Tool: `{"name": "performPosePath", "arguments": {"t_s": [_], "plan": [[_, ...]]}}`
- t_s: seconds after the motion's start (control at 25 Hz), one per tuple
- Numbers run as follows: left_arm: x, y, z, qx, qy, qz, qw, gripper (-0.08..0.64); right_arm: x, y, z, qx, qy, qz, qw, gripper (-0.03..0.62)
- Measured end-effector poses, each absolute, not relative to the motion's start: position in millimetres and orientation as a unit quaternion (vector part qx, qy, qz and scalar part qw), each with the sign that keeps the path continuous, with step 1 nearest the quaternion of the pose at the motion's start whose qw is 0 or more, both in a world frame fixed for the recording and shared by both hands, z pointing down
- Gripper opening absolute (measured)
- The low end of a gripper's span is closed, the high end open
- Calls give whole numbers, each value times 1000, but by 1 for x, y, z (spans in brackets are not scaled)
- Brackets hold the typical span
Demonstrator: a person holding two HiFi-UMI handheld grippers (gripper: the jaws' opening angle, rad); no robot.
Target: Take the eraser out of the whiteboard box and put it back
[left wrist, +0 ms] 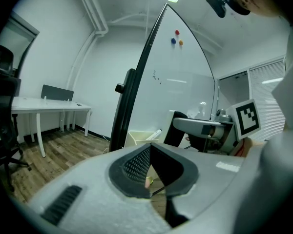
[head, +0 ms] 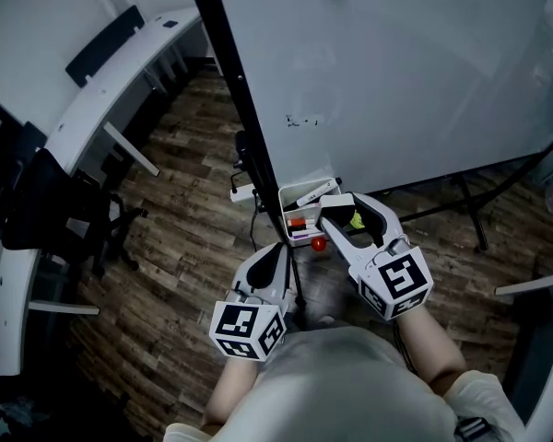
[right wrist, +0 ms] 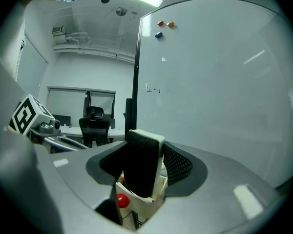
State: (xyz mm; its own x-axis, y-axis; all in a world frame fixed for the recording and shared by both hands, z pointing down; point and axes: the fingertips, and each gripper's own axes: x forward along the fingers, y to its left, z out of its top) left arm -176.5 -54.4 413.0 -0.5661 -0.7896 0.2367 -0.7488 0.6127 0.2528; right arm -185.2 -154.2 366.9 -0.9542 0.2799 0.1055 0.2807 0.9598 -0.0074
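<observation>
- Right gripper [right wrist: 147, 145] is clenched on the eraser [right wrist: 141, 165]: the 2 meshed pads press its sides, its dark felt face is turned toward the camera and its white back away.
- Left gripper [left wrist: 149, 152] has its jaw tips brought together on nothing; it hangs to the left of the right gripper, near the person's body, and takes no part in the grasp.
- The eraser is clear of the whiteboard box [right wrist: 154, 199] and sits just above its open top, so I judge the take-out half of the task as good as done and the put-back half not yet begun.
- The box hangs at the lower left corner of the whiteboard [head: 396, 63], just right of its dark frame.
- The next move, as I read it, calls for lowering the eraser straight down into the free space of the box, keeping it upright so that it slips past the things already inside. The jaws should part only once it rests on the bottom or against a wall.
- The main risk is catching the eraser on the box rim or on the contents, since the box looks crowded.
- Count: 2 grippers, 1 eraser, 1 box, 1 whiteboard.
- Inside the box I can make out 1 white marker [head: 309, 194] leaning at the far side and 1 small red ball [right wrist: 122, 200] at the near side. The other coloured pieces there are too small to name.
- High on the board sit 3 magnets [right wrist: 165, 27], 1 red, 1 orange and 1 blue.
</observation>
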Motion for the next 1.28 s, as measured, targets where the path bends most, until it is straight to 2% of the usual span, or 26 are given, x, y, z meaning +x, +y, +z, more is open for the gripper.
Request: {"name": "performPosePath", "arguments": {"t_s": [1.28], "plan": [[-134, -91, 407, 522, -837, -54, 153, 2, -105, -181, 349, -37, -999, -2, 21, 233]]}}
